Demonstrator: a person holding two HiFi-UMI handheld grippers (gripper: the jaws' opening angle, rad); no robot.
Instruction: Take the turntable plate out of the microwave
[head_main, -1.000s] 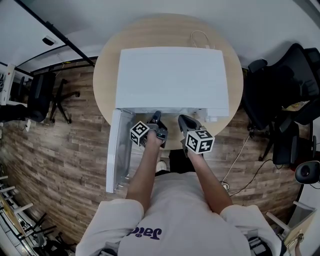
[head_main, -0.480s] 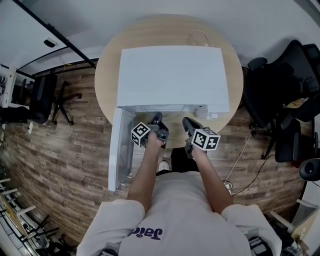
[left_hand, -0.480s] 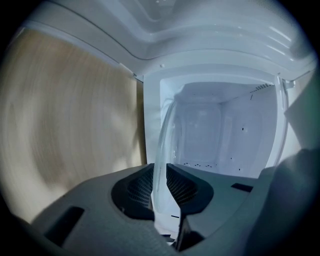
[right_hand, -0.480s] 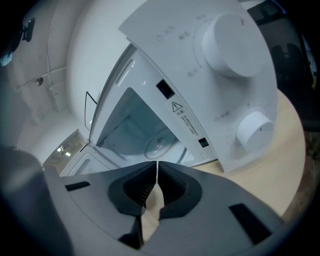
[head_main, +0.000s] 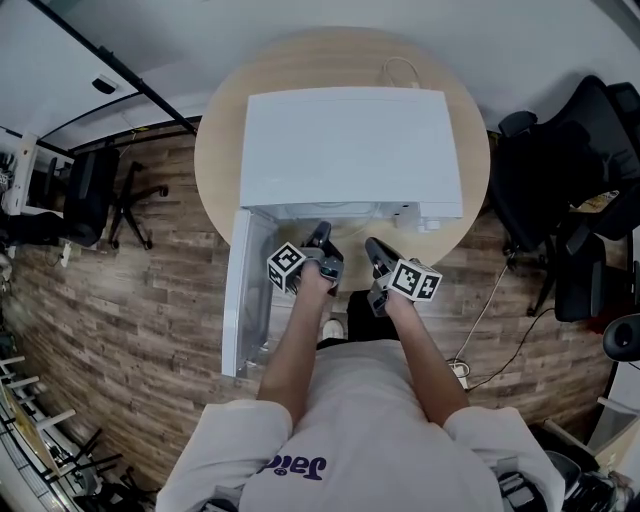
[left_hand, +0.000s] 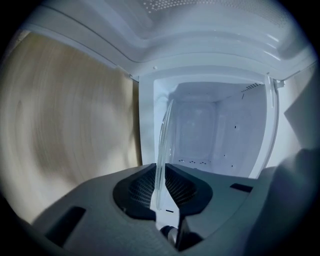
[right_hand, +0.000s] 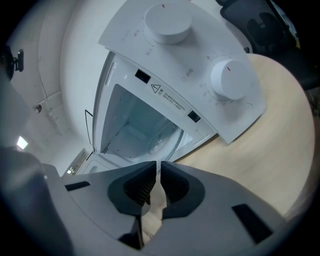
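One microwave sits on one round table, its door open at left. The left gripper has just been closing its jaws, which pinch the single glass turntable plate edge-on at frame centre. The right gripper has its jaws pressed together, empty.

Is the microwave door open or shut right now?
Open. The door stands swung out from the microwave, and the left gripper view looks into its cavity.

Head view looks steeply down from above onto the microwave top and the round table. Left gripper view sits close at the open cavity, looking straight in. Right gripper view, tilted, faces the front nearby; both gripper views share that cavity.
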